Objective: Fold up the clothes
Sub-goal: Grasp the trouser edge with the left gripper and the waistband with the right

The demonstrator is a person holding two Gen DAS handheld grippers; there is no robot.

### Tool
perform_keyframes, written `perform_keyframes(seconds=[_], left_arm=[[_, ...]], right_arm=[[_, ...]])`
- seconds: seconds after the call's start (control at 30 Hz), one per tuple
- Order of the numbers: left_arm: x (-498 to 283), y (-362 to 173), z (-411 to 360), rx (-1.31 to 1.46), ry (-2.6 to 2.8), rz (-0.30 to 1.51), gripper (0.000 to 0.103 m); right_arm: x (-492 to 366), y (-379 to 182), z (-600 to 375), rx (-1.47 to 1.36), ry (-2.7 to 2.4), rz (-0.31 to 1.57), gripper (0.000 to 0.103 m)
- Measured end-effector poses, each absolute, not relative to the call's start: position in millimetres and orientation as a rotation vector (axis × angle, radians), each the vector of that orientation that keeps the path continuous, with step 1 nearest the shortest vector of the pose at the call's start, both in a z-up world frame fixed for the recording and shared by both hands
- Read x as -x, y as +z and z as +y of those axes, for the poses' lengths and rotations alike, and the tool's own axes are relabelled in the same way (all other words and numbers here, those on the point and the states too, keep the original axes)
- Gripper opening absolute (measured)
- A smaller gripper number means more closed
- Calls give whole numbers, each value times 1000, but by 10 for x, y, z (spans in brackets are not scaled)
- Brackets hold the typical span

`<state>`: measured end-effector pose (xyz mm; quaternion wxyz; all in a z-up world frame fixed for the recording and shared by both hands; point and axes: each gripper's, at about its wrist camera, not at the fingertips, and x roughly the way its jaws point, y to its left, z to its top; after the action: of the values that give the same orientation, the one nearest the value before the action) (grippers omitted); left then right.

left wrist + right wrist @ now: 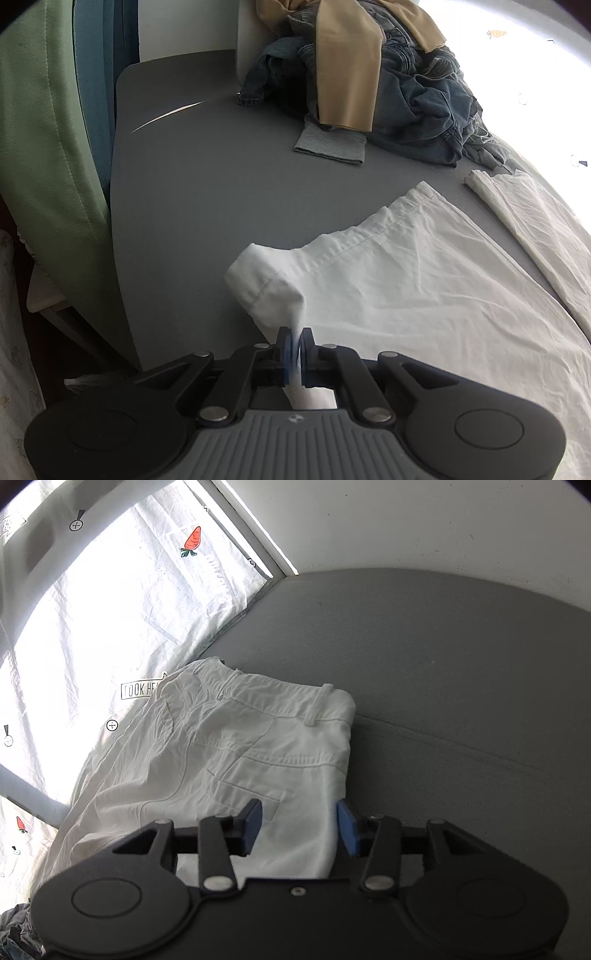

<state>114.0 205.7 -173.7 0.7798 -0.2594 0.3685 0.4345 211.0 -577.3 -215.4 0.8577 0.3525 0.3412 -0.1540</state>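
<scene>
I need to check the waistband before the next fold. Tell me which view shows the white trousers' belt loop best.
The right wrist view: the belt loop stands clear on the white trousers. The left wrist view shows only the leg ends, one hem pinched in the left gripper.

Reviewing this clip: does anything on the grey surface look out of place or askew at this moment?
Nothing damaged or spilled. The white trousers lie spread but wrinkled, their hem corner lifted and bunched where the left gripper pinches it. The right gripper is open over the waist end. Behind, denim and tan clothes sit in an unsorted heap.
</scene>
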Motion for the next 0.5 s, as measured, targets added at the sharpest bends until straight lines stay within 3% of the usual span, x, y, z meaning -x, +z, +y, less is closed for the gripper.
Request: perform_keyframes(seconds=[0.13,0.23,0.3,0.33,0.37,0.4,0.5], left_arm=[[-1158,-1824,2070,590,949,833,37],[-1174,-1865,2046,575,959,835,40],[-1186,-1864,2026,554,949,830,37],[-1191,-1860,2020,546,944,826,28],[-1196,-1851,2022,542,946,822,10],[-1197,-1840,2028,546,945,816,5],[-1184,-1738,2066,608,937,763,3]], right_arm=[[-2205,-2248,-5799,-716,-356,777,47],[-2239,-2297,-5817,-737,-372,788,45],[-2263,-2310,-5799,-730,-368,795,34],[-2270,-2310,-5785,-724,-361,795,32],[-2273,-2309,-5774,-719,-354,794,20],[-2274,-2304,-5765,-717,-348,790,8],[-2184,-2244,-5803,-777,-356,710,4]])
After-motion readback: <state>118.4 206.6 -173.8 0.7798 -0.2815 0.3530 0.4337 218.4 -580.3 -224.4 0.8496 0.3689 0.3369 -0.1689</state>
